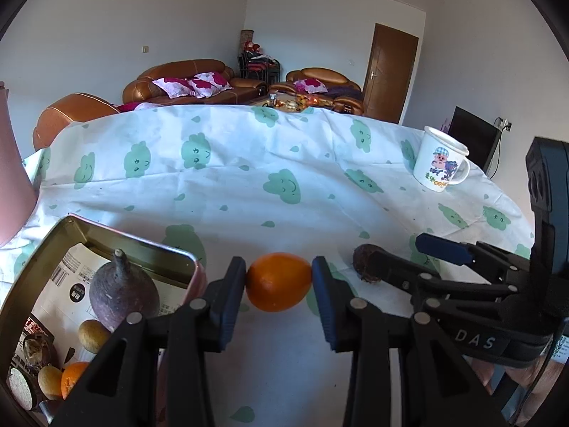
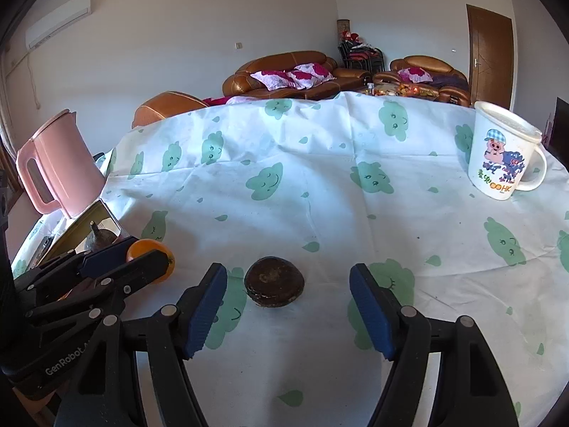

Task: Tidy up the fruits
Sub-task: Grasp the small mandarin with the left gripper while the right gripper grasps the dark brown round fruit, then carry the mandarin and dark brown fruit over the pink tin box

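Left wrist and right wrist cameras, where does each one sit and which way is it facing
Left wrist: on the left gripper, looking along its fingers across the table; jaws closed on the orange, tin box at left, right gripper at right.
Right wrist: on the right gripper, same heading; open jaws flank the dark round fruit; left gripper at left.
Shared: orange, dark fruit, mug, tin box, sofas.

Brown leather sofas (image 2: 284, 71) with pink floral cushions (image 2: 293, 76) line the far white wall (image 2: 177, 35); a wooden door (image 2: 490, 53) stands right, an air conditioner (image 2: 58, 19) high left.
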`<state>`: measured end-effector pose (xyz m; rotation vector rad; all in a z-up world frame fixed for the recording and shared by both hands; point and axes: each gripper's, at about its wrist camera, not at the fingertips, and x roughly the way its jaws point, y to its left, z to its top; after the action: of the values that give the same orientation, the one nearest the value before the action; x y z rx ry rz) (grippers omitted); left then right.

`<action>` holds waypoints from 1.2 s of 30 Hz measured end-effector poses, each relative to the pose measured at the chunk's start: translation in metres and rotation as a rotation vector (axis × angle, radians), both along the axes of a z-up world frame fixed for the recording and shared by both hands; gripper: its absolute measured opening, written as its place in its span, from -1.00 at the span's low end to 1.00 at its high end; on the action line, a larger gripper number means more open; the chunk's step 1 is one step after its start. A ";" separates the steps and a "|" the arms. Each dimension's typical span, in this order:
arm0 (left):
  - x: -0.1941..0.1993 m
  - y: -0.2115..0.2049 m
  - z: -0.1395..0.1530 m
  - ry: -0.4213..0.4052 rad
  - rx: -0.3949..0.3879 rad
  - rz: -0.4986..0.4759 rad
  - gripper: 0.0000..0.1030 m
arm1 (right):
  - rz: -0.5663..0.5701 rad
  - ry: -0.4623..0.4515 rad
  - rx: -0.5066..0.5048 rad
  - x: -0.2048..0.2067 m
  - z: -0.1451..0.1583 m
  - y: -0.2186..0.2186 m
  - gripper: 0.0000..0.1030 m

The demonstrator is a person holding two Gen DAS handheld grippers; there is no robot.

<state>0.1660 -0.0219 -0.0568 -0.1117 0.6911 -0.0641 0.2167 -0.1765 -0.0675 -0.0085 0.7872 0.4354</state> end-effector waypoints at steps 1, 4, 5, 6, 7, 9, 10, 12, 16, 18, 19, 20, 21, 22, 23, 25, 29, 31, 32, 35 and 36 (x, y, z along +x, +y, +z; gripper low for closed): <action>0.000 0.001 0.000 -0.001 -0.003 0.006 -0.22 | 0.004 0.002 -0.005 0.001 -0.001 0.003 0.42; 0.001 0.005 -0.001 0.003 -0.018 0.020 -0.22 | 0.030 0.057 -0.043 0.010 -0.009 0.012 0.38; 0.001 0.006 -0.001 0.004 -0.025 0.023 -0.22 | 0.037 0.077 -0.053 0.012 -0.012 0.015 0.23; 0.001 0.008 -0.001 0.004 -0.029 0.027 -0.22 | 0.035 0.090 -0.059 0.014 -0.015 0.014 0.01; 0.000 0.008 -0.001 0.001 -0.031 0.030 -0.22 | 0.036 0.099 -0.055 0.016 -0.016 0.014 -0.08; -0.001 0.008 0.000 -0.008 -0.027 0.033 -0.22 | 0.043 0.102 -0.035 0.016 -0.016 0.012 -0.17; -0.001 0.007 0.000 -0.013 -0.023 0.034 -0.22 | 0.043 0.100 -0.026 0.016 -0.015 0.011 -0.17; -0.003 0.006 0.002 -0.026 -0.016 0.035 -0.22 | 0.046 0.085 -0.012 0.013 -0.013 0.009 -0.18; -0.008 0.007 0.005 -0.056 -0.012 0.045 -0.22 | 0.057 0.024 -0.001 0.003 -0.004 0.009 -0.18; -0.010 0.007 0.006 -0.071 -0.010 0.050 -0.22 | 0.061 -0.008 0.003 -0.002 0.001 0.010 -0.18; -0.012 0.007 0.007 -0.079 -0.009 0.052 -0.22 | 0.068 -0.023 0.010 -0.005 0.003 0.009 -0.18; -0.013 0.007 0.008 -0.086 -0.007 0.054 -0.22 | 0.073 -0.037 0.016 -0.007 0.005 0.009 -0.18; -0.014 0.007 0.009 -0.093 -0.005 0.057 -0.22 | 0.074 -0.050 0.021 -0.009 0.007 0.009 -0.18; -0.015 0.007 0.010 -0.101 -0.002 0.059 -0.22 | 0.075 -0.063 0.026 -0.011 0.009 0.008 -0.18; -0.016 0.007 0.011 -0.108 0.001 0.062 -0.22 | 0.075 -0.076 0.032 -0.012 0.010 0.007 -0.18; -0.019 0.007 0.012 -0.123 0.007 0.064 -0.22 | 0.076 -0.099 0.043 -0.016 0.013 0.005 -0.18; -0.023 0.004 0.015 -0.153 0.024 0.069 -0.22 | 0.080 -0.145 0.060 -0.022 0.018 0.003 -0.18; -0.026 0.003 0.017 -0.169 0.033 0.071 -0.22 | 0.081 -0.165 0.065 -0.025 0.019 0.002 -0.18; -0.027 0.003 0.017 -0.177 0.037 0.072 -0.22 | 0.081 -0.175 0.067 -0.026 0.020 0.002 -0.18; -0.030 0.002 0.019 -0.195 0.046 0.075 -0.22 | 0.082 -0.209 0.074 -0.032 0.024 0.001 -0.18; -0.031 0.002 0.020 -0.201 0.047 0.075 -0.22 | 0.083 -0.221 0.077 -0.034 0.025 0.000 -0.18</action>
<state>0.1354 -0.0202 -0.0369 -0.0849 0.4866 0.0132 0.1826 -0.1765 -0.0423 -0.0175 0.5541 0.5332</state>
